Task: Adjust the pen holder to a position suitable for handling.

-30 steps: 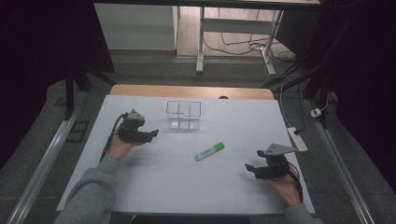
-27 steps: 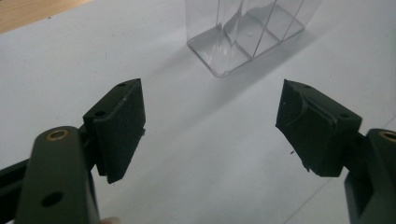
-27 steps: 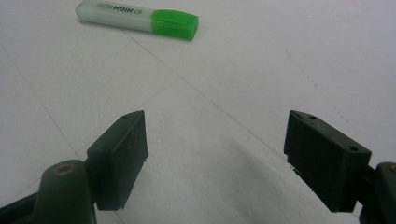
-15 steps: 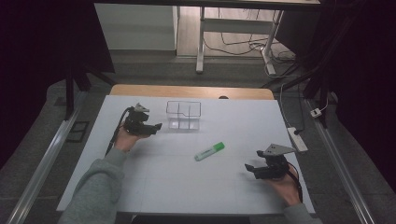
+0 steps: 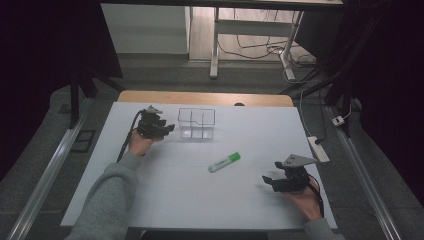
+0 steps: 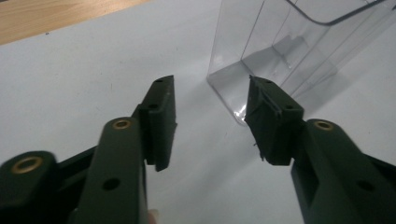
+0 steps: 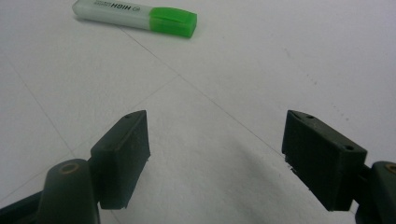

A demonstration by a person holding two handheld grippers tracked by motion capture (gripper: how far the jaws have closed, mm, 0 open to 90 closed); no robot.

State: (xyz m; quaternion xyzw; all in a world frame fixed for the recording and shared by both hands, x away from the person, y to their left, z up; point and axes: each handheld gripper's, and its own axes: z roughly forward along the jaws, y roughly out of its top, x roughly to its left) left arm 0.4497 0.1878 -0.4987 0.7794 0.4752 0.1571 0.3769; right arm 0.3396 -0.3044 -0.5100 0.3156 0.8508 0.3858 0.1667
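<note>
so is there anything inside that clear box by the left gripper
Nothing shows inside the clear box: through its walls only its own dividers and the white table appear. The left gripper's right jaw hides a small part of its near corner.

A white table (image 5: 165, 200) carries a clear compartmented container (image 5: 196, 123) at its far middle and a green-capped highlighter (image 5: 224, 162) lying nearer, slightly right of centre.
</note>
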